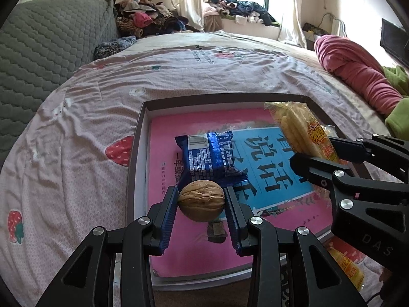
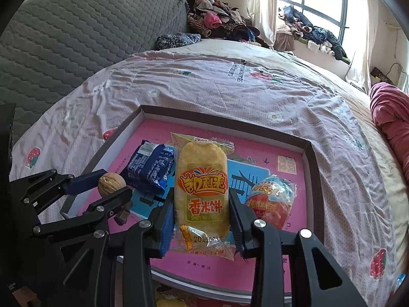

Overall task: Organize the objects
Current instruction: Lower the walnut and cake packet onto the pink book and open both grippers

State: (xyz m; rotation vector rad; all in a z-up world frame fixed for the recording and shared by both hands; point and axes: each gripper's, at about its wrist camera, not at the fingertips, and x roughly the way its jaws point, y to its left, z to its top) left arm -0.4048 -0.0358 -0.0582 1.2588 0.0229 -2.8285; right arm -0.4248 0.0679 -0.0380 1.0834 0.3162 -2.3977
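Across the whole scene spreads a bed under a pale pink strawberry-print sheet, with a grey quilted headboard along its far left side and heaped clothes beyond it by the window. On the near part of the sheet lies a shallow box tray with dark walls, and flat on its floor sits a pink and blue book that nearly fills it. Over the tray's near right part, the right gripper is clamped on a yellow rice cracker packet, held lengthwise between both fingers and raised off the book. A blue snack packet lies on the book toward the far left, and a red and blue snack packet lies on it at the right, just beside the right gripper. Over the tray's near left part, the left gripper pinches a walnut between its blue pads, close in front of the blue packet.
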